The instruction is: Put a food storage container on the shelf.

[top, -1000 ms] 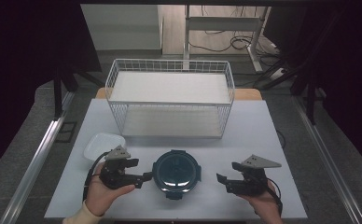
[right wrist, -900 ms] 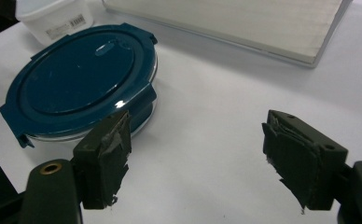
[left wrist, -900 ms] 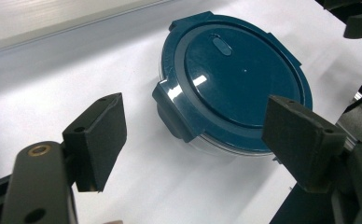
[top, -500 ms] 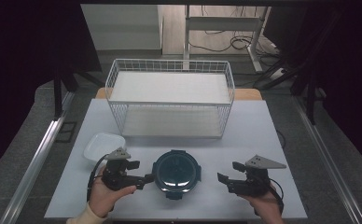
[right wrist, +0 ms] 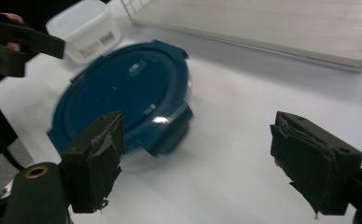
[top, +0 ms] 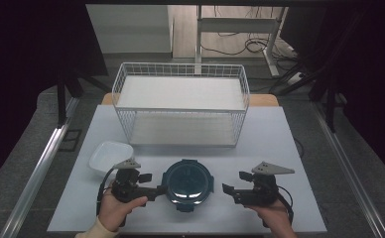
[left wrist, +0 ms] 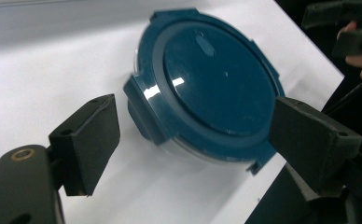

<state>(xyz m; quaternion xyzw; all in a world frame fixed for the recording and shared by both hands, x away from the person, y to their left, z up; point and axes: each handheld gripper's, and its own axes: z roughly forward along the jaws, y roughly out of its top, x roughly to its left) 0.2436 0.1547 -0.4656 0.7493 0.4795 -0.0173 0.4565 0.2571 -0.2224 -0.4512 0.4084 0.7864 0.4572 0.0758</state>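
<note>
White tub (top: pixel 108 155) and wire basket (top: pixel 180 106) flank the lidded container (top: pixel 187 181).

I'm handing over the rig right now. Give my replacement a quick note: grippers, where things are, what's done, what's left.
Left gripper: open, its jaws having just widened, at the left clip of the round blue-lidded container.
Right gripper: open, jaws just widened, apart from the container on its right.
White tub sits back-left; wire basket behind.
Done: nothing held; lid on.
Left: probably working the lid clips.

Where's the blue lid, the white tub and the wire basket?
Blue lid (top: pixel 187 179), high view, middle of its top.
White tub (top: pixel 110 154), high view, inside bottom.
Wire basket (top: pixel 180 110), high view, front rim.
</note>
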